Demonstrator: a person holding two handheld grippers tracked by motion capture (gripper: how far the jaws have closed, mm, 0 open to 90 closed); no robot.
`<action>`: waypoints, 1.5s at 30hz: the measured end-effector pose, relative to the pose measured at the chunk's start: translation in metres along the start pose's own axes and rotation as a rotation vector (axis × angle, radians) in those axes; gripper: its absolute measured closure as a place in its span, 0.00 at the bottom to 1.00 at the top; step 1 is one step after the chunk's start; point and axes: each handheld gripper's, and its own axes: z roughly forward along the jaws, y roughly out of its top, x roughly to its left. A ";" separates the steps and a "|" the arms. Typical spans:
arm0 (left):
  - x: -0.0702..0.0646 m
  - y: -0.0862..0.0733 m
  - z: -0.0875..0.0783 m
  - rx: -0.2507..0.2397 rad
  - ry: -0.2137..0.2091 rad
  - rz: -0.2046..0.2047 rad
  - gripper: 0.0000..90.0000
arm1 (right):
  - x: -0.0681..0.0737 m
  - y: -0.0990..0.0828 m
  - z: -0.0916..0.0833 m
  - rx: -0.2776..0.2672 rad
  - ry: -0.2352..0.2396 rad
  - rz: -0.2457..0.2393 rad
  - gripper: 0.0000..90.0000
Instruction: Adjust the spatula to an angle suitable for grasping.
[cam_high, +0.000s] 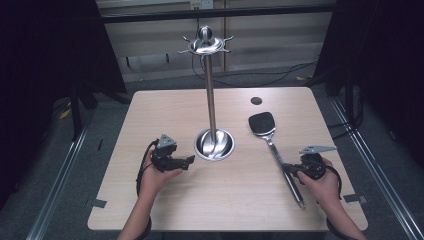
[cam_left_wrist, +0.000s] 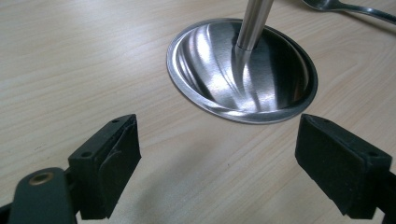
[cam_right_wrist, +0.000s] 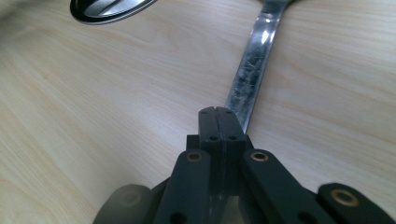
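Steel-handled black spatula (cam_high: 270, 137) lies unhung beside the chrome hook stand (cam_high: 212, 95); right gripper (cam_right_wrist: 218, 112) seemingly closed empty above its handle, left gripper (cam_left_wrist: 217, 161) spread apart.

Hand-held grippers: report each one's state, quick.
Left hand-held gripper: open, holding nothing.
Right hand-held gripper: shut, holding nothing, tips by the spatula handle.

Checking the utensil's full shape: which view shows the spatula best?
The high view: the whole spatula lies on the table, black blade to handle end. The right gripper view shows its metal handle; the left gripper view catches a bit at the top edge.
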 end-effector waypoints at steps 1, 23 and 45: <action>0.000 0.000 0.000 0.000 0.000 -0.001 0.15 | 0.002 0.001 0.001 0.003 0.005 -0.007 1.00; -0.001 -0.001 -0.006 -0.011 0.002 0.001 0.15 | 0.001 0.006 -0.003 -0.022 -0.086 -0.056 1.00; -0.002 -0.004 -0.010 -0.014 0.005 -0.002 0.16 | 0.043 0.015 0.028 0.071 0.042 -0.178 1.00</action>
